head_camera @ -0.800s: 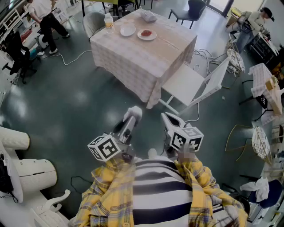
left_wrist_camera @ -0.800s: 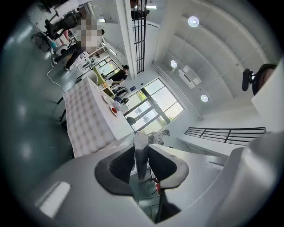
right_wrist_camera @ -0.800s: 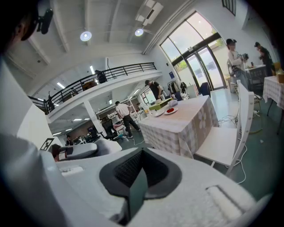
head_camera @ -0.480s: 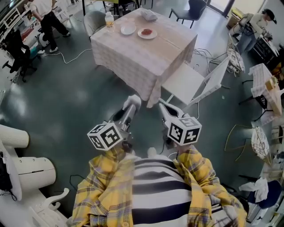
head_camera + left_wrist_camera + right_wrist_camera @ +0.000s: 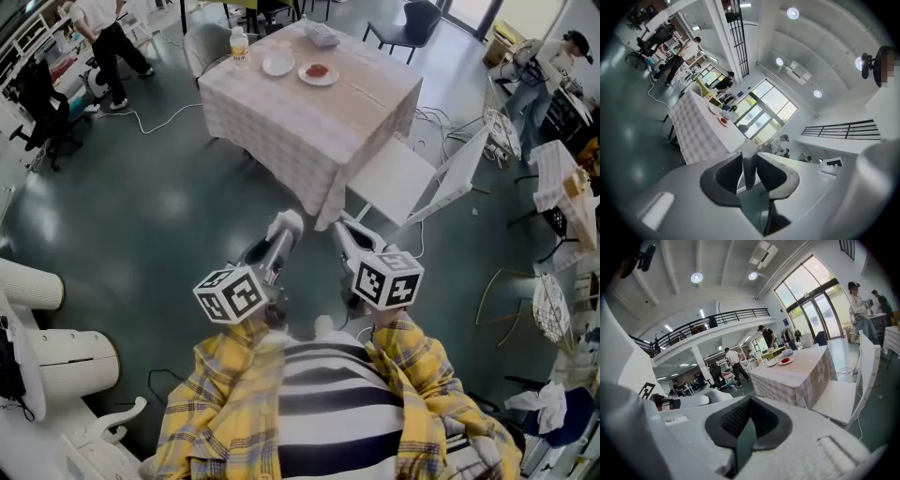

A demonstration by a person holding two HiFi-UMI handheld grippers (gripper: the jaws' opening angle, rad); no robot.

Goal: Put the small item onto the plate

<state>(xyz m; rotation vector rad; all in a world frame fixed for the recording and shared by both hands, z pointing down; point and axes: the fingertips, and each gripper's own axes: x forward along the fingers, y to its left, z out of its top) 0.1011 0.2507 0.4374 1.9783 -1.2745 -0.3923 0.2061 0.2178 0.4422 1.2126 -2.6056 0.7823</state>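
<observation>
Over on the far left there's a person (image 5: 103,33) in a white top and dark trousers walking by, with a white cable (image 5: 155,122) trailing on the dark floor (image 5: 141,216) next to them. Then comes the worktop (image 5: 347,103) with its checked cloth. Along its far side, going left to right, there's a bottle (image 5: 239,44), a white dish (image 5: 277,64), and the plate (image 5: 330,75) with the red small item (image 5: 317,69) sitting right on it. Closer to me, the one doing the job is in a yellow plaid shirt and hasn't reached the worktop, so both tools are held out over bare floor, well apart from the plate. The left hand-held gripper (image 5: 286,223) has its jaws pressed together with nothing between them, aimed toward the cloth corner. The right hand-held gripper (image 5: 342,228) is just beside it, jaws also together and empty. On the right, a white chair (image 5: 398,178) is pulled up against the worktop's near side.
</observation>
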